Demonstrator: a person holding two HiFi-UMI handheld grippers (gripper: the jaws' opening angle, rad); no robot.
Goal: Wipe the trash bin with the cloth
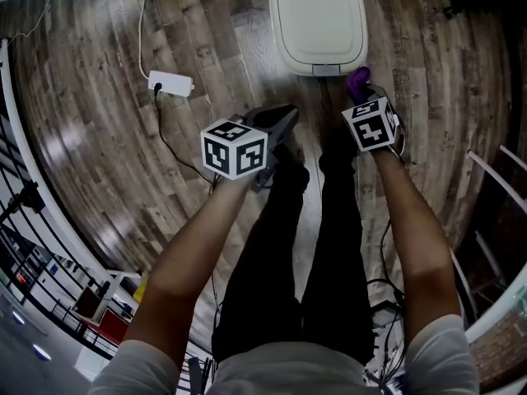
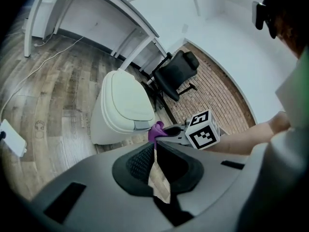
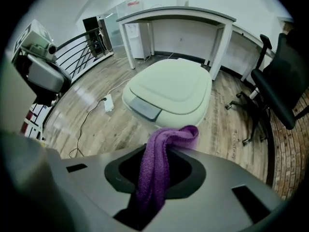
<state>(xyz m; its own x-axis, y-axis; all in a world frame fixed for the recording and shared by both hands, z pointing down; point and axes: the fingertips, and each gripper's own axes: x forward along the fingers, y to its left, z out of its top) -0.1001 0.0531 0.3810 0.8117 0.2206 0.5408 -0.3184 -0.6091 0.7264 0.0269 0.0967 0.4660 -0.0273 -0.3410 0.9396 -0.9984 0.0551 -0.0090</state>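
— Materials first: what is the cloth (image 3: 155,170) like?
— Purple, with a nubby knitted weave. It is bunched into a thick rope, and the jaws of the right gripper (image 3: 164,144) are clamped on it. Its free end curls over the tips toward the trash bin (image 3: 169,88).

— And the bin itself?
— Pale cream plastic, smooth and matt, shaped as a rounded rectangle with soft corners. Its slightly domed lid is down, and a grey push tab (image 3: 142,109) sits at the front edge. In the head view it stands at the top centre. The cloth lies just below its lower right corner, though whether they touch cannot be told.

— What about the left gripper (image 2: 155,146)?
— Its dark jaws meet at the tips with nothing between them, and a sliver of floor shows behind them. It is held apart from the bin.

— The floor (image 1: 206,39)?
— Streaky grey-brown wood-grain planks with a faint sheen. A white power strip (image 1: 170,82) lies at the upper left of the head view. A black office chair (image 2: 176,71) stands beyond the bin.

— Any print?
— Black square markers on the white faces of each gripper's cube (image 1: 235,148).
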